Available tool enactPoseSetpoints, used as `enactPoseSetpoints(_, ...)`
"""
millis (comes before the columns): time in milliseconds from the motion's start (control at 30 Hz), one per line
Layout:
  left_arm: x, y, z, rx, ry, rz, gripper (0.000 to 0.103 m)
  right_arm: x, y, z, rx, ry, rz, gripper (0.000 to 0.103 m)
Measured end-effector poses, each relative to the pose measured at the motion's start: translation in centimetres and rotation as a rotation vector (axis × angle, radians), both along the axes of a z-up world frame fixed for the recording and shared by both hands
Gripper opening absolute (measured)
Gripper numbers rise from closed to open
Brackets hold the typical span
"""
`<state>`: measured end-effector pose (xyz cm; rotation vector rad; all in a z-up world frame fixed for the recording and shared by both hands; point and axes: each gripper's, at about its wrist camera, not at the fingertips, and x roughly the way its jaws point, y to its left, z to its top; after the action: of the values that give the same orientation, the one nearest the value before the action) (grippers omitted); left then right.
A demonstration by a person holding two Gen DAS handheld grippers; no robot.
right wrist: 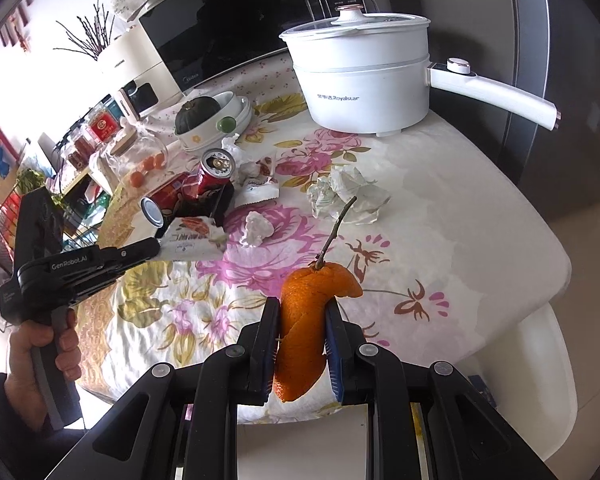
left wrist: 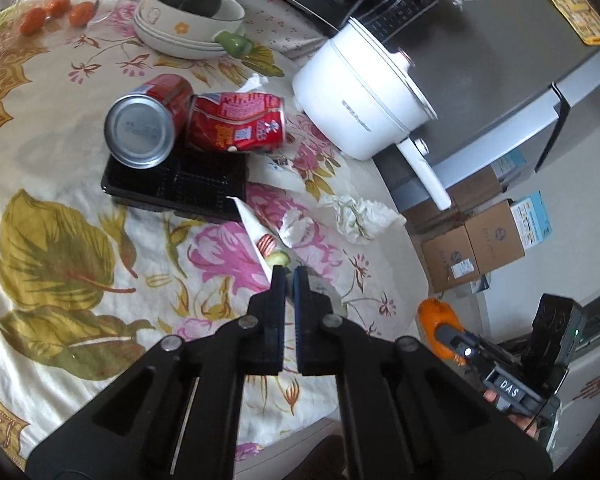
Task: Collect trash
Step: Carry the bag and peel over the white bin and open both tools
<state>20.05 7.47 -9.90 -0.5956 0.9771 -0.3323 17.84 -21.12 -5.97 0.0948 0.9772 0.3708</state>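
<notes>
A: What does each hand have?

B: The right gripper (right wrist: 302,344) pinches an orange peel (right wrist: 304,320); its long axis runs up and down between the two pads, the stem twig (right wrist: 336,232) pointing up and away toward the pot; it hangs over the near edge of the table (right wrist: 480,240). The left gripper (left wrist: 289,280) is pressed together on a snack wrapper (right wrist: 194,240) (white, with a red and green print); in the left wrist view the wrapper (left wrist: 260,232) shows nearly edge-on, its far corner reaching toward the black tray (left wrist: 180,188).

A: What trash lies on the cloth?

B: Two red cans on the tray, both on their sides: one can (left wrist: 148,120) turns its silver base to the left camera; the crushed can (left wrist: 236,122) lies just beside it, touching. One large crumpled paper (right wrist: 346,196); one small white wad (right wrist: 256,228) between it and the tray; one flat white packet (right wrist: 260,192) beside the tray.

A: Room to move?

B: The near right part of the table is bare cloth up to the rounded edge; the white electric pot (right wrist: 364,80) stands at the far side, its handle (right wrist: 496,96) jutting past the edge. Stacked bowls (right wrist: 236,116) holding a dark squash (right wrist: 198,112) sit far left.
</notes>
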Motion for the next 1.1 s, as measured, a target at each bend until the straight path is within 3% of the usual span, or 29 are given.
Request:
enactPoseSetpoints(200,-1.5,-2.7,0.4,0.046,-0.025,-0.102,0.004,-1.1,-1.7,0.0,-0.020,0.001,-0.012,0.022)
enactPoseSetpoints(533,-2.9,-8.4,1.5,0.033,-0.077,-0.254,0.003,-3.6,-6.5,0.2,-0.043,0.004,-0.072,0.022)
enactPoseSetpoints(833,-3.9,-16.2,1.2,0.031,-0.105,-0.429,0.003,-5.9,-13.1,-0.7,-0.059,0.039,-0.187,0.022)
enactPoseSetpoints(1100,-5.7,-23.5,-0.6,0.099,-0.133,-0.592,0.003,-8.2,-17.7,-1.8,-0.070,0.070,-0.269,0.022)
